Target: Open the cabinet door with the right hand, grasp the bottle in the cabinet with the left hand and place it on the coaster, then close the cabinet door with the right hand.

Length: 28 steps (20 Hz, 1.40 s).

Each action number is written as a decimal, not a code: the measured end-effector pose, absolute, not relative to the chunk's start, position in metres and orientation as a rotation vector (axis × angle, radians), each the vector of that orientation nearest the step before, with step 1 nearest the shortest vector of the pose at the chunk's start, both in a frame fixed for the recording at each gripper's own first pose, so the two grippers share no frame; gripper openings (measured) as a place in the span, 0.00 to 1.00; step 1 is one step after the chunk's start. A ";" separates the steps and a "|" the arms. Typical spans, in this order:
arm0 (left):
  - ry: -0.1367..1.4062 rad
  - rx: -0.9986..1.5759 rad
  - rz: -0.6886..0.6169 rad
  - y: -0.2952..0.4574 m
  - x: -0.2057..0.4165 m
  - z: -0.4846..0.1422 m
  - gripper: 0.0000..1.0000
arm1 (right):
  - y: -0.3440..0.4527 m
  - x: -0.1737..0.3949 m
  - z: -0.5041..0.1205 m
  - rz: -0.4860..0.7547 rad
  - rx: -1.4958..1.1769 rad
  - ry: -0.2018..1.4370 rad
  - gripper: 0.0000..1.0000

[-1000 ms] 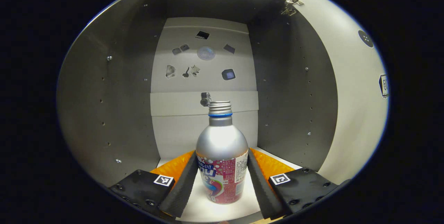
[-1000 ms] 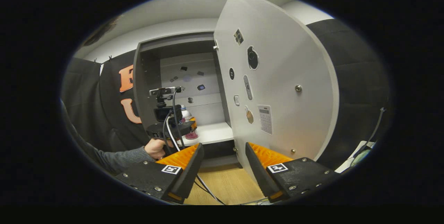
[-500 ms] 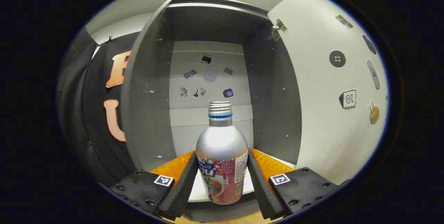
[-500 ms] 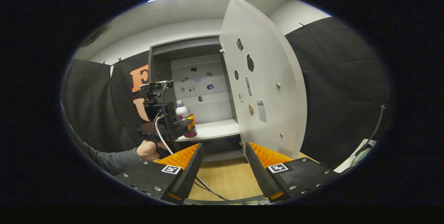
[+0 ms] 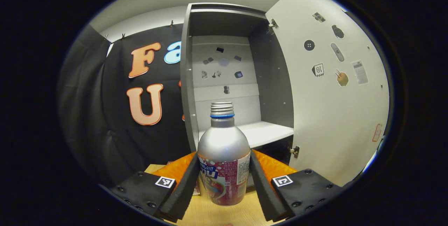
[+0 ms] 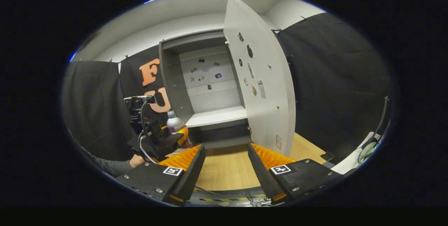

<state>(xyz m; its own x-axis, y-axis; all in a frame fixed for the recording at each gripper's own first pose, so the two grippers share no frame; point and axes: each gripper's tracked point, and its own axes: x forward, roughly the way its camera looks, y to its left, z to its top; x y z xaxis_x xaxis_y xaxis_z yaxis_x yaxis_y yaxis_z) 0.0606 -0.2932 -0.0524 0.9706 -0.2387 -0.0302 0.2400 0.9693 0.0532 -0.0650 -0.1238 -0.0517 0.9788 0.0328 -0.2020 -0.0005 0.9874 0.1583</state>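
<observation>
Drawn clear of the cabinet, the bottle sits clamped in the left tongs above the table, right tongs wide and empty; a loosened squeeze could drop it short of the coaster.

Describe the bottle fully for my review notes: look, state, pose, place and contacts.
The bottle looks like silver metal, with a rounded shoulder, a narrow threaded neck above a blue ring, and a colourful printed label round its lower body. It stands upright, out of the cabinet, above the wooden table. The left gripper is shut on it, jaws pressing both sides of the label. Whether it carries a cap is unclear.
</observation>
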 end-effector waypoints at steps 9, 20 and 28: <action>0.183 0.071 -0.135 -0.235 0.032 -0.166 0.85 | -0.102 -0.060 -0.093 0.075 0.145 0.328 0.76; 0.316 0.087 -0.127 -0.220 0.008 -0.294 0.86 | -0.083 -0.041 -0.153 0.121 0.159 0.492 0.76; 0.369 0.042 -0.105 -0.213 0.005 -0.318 0.86 | -0.071 -0.035 -0.169 0.162 0.165 0.557 0.76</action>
<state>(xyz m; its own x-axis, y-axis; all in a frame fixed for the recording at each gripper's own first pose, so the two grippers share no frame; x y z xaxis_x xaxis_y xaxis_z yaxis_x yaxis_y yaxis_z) 0.0046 -0.2135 -0.3181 0.9274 -0.0947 -0.3618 0.1101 0.9937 0.0219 -0.0350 -0.0708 -0.1686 0.8369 0.1970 -0.5107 -0.1076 0.9740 0.1993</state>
